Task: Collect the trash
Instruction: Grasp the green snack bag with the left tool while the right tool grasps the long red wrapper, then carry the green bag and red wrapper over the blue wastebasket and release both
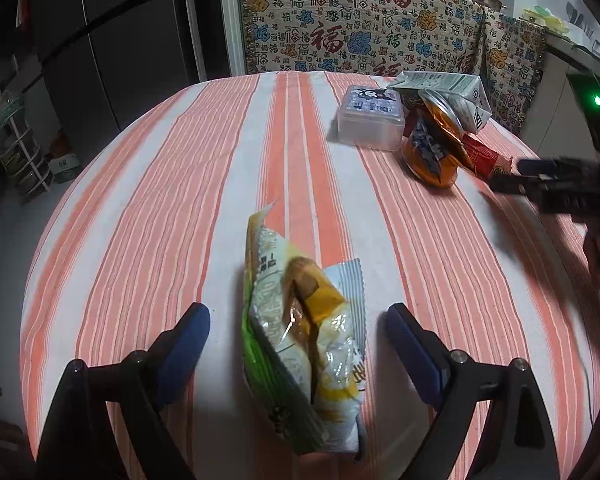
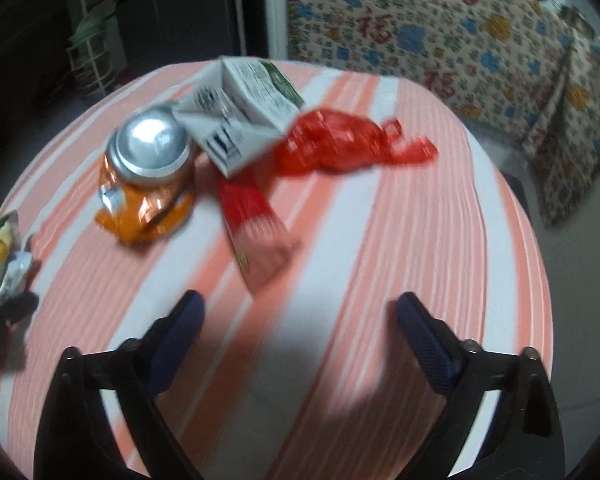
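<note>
Wrapper sits between your left gripper's spread jaws, ready for pinching; your right gripper, also open and empty, faces the can pile.

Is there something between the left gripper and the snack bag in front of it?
Nothing visible. The snack bag lies on the striped tablecloth directly between the open fingers of the left gripper, with only bare cloth on each side.

Your left wrist camera looks forward and down over the striped table, close above the snack wrapper. Your right wrist camera, blurred, faces the crushed can and milk carton from nearby. Both views share that pile and the wrapper.
</note>
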Tool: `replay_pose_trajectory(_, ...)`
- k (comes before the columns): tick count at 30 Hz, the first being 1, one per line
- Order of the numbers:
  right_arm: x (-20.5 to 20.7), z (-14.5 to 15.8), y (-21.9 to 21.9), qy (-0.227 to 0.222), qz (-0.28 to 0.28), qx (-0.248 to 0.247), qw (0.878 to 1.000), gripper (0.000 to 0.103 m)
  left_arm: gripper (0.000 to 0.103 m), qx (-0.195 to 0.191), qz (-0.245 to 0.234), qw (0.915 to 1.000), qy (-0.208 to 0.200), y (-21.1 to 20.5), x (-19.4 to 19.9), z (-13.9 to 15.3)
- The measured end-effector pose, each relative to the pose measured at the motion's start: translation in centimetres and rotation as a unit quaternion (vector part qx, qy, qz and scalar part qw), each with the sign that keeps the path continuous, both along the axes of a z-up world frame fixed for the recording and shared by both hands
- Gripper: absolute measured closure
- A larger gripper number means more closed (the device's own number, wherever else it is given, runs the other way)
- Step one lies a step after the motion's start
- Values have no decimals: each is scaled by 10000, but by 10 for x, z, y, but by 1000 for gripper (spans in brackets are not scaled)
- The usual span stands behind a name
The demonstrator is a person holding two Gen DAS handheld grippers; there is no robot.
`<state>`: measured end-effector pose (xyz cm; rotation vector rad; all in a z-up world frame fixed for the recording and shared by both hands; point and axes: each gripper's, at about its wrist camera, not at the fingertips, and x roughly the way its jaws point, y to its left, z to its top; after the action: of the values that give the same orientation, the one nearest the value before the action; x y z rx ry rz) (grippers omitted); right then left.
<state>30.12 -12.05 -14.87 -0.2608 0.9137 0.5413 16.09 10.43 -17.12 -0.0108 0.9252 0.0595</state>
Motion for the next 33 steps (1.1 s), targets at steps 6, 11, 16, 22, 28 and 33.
replay_pose_trajectory(6, 9, -7, 26, 161, 429, 54, 9989, 74, 10, -10, -6, 10000, 0, 0, 2, -1)
replay_pose_trajectory(11, -30, 0, -5, 384, -7, 256, 9989, 76, 10, -12, -5, 10000, -2, 0, 1, -2)
replay_pose_trajectory(16, -80, -1, -18, 517, -181, 499, 9972, 76, 10, -18, -4, 10000, -3, 0, 1, -2)
replay_pose_trajectory(22, -108, -5, -2, 270, 253, 711, 9968, 37, 10, -21, -3, 10000, -5, 1, 1, -2)
replay_pose_trajectory(28, -113, -12, 27, 17, 470, 104, 9988, 13, 10, -25, 0, 10000, -6, 1, 1, -3)
replay_pose_trajectory(33, -109, -16, 28, 118, 479, 113, 9987, 1, 10, -35, 1, 10000, -7, 0, 1, -3)
